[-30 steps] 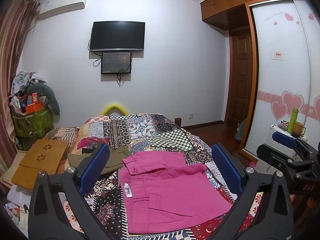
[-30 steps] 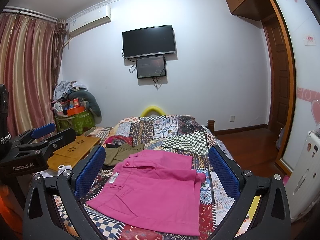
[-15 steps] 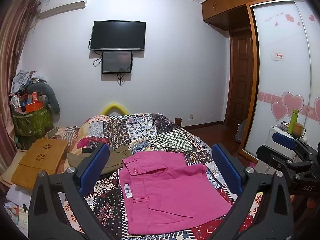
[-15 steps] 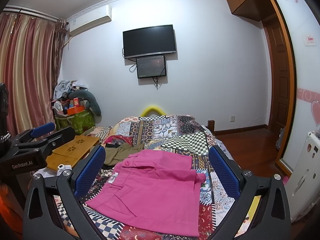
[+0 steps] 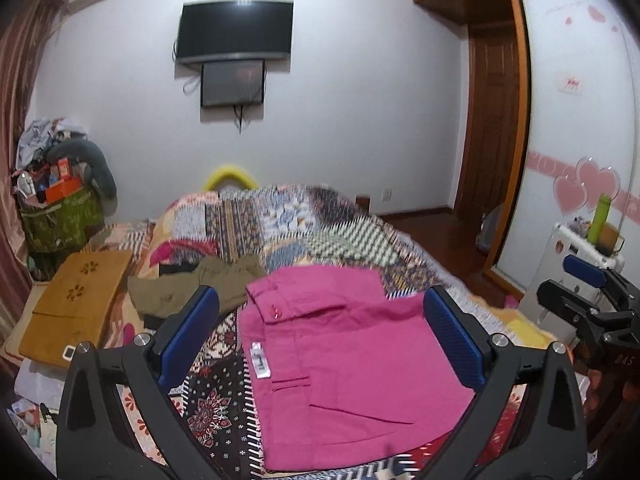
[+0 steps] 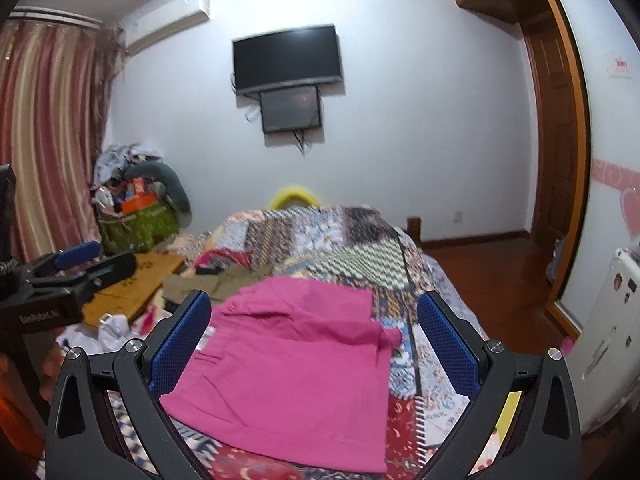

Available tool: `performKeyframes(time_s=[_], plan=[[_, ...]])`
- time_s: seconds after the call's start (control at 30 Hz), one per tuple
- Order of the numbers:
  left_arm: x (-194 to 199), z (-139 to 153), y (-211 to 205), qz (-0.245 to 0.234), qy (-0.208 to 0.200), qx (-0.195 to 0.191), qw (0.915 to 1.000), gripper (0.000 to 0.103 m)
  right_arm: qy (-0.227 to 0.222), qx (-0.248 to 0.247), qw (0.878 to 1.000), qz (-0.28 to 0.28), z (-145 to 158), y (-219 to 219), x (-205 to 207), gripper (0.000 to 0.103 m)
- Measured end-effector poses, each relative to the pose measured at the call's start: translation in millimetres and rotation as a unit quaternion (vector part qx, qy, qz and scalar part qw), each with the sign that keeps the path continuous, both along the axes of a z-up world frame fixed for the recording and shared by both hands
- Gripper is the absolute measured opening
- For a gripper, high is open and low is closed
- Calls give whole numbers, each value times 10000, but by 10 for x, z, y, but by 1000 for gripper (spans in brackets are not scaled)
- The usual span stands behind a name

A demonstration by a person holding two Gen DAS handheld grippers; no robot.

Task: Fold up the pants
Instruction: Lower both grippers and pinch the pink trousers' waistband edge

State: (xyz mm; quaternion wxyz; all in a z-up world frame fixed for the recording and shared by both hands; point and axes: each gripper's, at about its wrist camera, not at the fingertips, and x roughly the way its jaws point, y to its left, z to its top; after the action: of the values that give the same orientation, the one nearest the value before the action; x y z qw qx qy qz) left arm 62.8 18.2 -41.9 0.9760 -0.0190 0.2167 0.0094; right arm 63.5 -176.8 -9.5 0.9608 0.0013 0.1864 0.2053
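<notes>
A bedroom with pale walls. A dark television (image 5: 236, 30) hangs on the far wall with a smaller screen (image 5: 233, 83) mounted just below it. A wooden door (image 5: 494, 120) stands to the right, beside a white wardrobe panel with pink hearts (image 5: 588, 188). Striped pink curtains (image 6: 48, 128) hang at the left.

A bed (image 5: 288, 216) covered in a busy patchwork quilt fills the middle of the room. On the near part of the quilt lie bright pink pants (image 5: 344, 360), folded into a flat, roughly rectangular shape. Their waistband, with a button and a white label, faces the left side in the left wrist view. Just beyond their upper left corner sits a crumpled olive-brown garment (image 5: 192, 288), touching or nearly touching the pink cloth. A low wooden tray (image 5: 76, 304) rests at the left edge of the bed, and a green bag heaped with clutter (image 5: 60, 216) stands in the far left corner.

The left tool (image 5: 320, 340) hangs above the pants, its blue-padded fingers (image 5: 188, 336) spread wide apart and grasping nothing. The right tool (image 6: 314, 344) hangs likewise over the pants, its fingers (image 6: 180, 344) spread wide and gripping nothing. Each tool shows at the edge of the other's view. Both pictures are slightly blurred.
</notes>
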Motion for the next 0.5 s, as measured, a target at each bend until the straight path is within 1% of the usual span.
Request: performKeyframes(time_s=[0.13,0.3,0.43,0.5], plan=[[324,-254,144,168,488,45,9987,103,326,-268,9989,-204,-294,-96,269,102],[749,-569,399,425,1045,125,9935,103,716,-557,9955,-280,-579,-181,540,102],[1094,-832,615,642,1575,126,9854,103,1185,-628,9905,-291,-786,-237,825,102],[1239,-964,721,684,1803,59,9812,103,1355,-641,9882,-300,-869,-271,937,102]])
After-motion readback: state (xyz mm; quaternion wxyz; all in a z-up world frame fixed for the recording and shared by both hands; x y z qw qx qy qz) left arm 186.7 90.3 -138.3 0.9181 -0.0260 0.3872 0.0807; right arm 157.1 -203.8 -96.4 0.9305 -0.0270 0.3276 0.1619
